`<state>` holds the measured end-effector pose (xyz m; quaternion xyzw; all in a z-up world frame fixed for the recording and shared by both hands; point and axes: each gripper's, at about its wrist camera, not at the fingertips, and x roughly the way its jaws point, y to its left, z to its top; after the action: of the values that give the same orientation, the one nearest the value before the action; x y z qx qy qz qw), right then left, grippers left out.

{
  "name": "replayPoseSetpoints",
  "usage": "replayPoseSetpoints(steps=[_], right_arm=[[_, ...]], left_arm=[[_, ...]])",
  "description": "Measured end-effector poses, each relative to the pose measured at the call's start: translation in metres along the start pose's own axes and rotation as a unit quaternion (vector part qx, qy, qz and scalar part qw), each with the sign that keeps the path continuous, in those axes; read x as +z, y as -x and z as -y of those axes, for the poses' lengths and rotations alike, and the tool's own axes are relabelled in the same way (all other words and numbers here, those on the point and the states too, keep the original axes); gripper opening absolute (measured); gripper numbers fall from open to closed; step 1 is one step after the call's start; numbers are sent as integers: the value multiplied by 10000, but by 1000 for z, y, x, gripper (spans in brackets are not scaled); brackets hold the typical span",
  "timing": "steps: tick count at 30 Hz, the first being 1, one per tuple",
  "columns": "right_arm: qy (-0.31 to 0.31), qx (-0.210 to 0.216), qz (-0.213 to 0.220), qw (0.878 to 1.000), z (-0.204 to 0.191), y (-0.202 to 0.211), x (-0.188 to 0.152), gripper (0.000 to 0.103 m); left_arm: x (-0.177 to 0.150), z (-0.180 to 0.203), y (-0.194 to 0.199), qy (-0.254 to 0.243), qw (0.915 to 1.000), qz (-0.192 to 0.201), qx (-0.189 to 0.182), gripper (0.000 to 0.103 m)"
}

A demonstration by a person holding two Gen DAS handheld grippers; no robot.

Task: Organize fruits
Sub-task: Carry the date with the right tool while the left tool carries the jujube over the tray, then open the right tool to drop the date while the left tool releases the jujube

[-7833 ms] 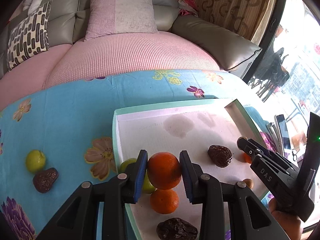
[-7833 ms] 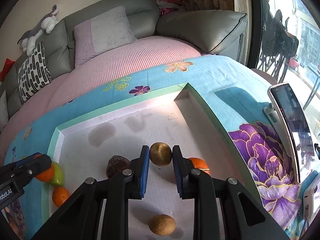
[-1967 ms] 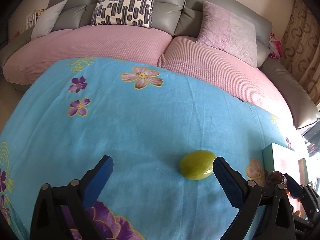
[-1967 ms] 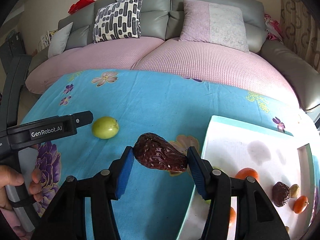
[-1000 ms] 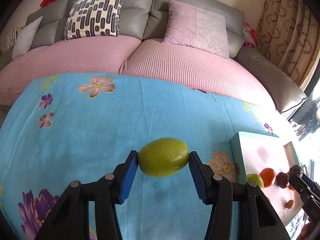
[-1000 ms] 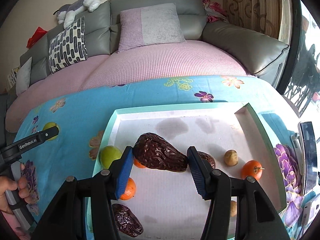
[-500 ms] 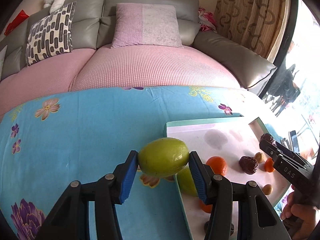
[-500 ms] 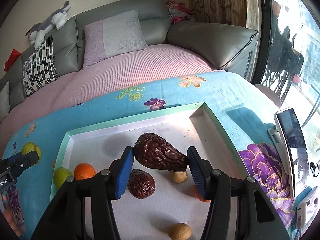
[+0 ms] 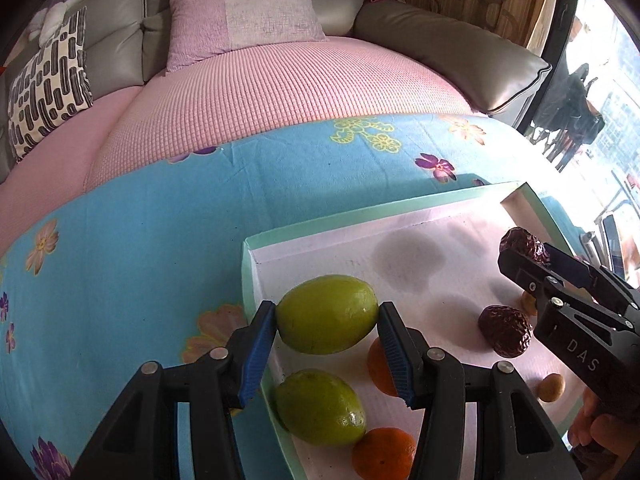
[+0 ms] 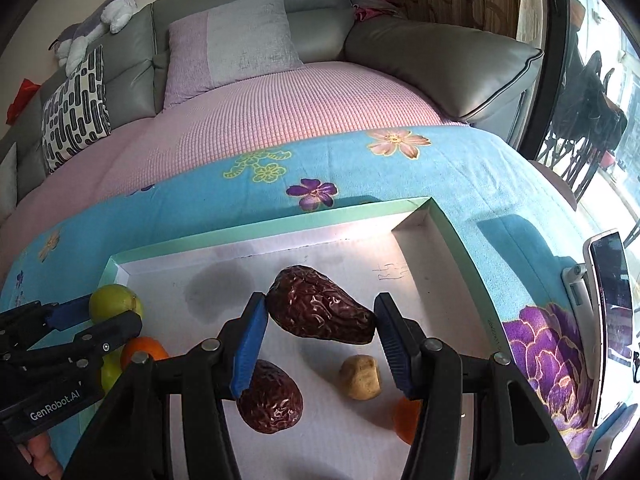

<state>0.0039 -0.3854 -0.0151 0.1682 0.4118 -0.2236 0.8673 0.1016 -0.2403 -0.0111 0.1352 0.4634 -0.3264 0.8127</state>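
a grey sofa (image 10: 420,44) with a pink quilted seat cover (image 9: 280,92) fills the background behind the tray. this side of it lies a blue floral cloth (image 9: 140,232), and on the cloth sits the shallow tray (image 10: 256,232), mint-green rimmed with a white floor. a phone (image 10: 610,292) stands on the cloth to the right of the tray.

the left gripper (image 9: 327,321) hangs over the tray's left rim, its blue-padded fingers clamped on a green fruit (image 9: 327,314) held clear of the tray floor. the right gripper (image 10: 320,322) is over the middle of the tray, fingers clamped on a large wrinkled dark red date (image 10: 320,312), also held off the floor.

inside the tray, against the left wall, rests a second green fruit (image 9: 320,408), with a small orange (image 9: 384,454) touching it on the near side and another orange (image 9: 380,364) partly hidden behind the left gripper's finger. a second date (image 10: 272,400) lies on the tray floor near the centre, a small tan fruit (image 10: 362,376) just right of it, and a third orange (image 10: 406,420) beyond that, half hidden.
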Motion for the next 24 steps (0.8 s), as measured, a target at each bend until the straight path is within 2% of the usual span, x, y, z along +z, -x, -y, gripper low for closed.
replayPoseSetpoints(steps=[8,24], right_arm=[[39,-36,-263,9996,-2,-15,-5,57],[149,-168,-402,9989,-7,-20,-6,57]], left_arm=[[1,-5,-10,71,9998,-144,87,55],[2,-5,-7,124,9996,-236,68,55]])
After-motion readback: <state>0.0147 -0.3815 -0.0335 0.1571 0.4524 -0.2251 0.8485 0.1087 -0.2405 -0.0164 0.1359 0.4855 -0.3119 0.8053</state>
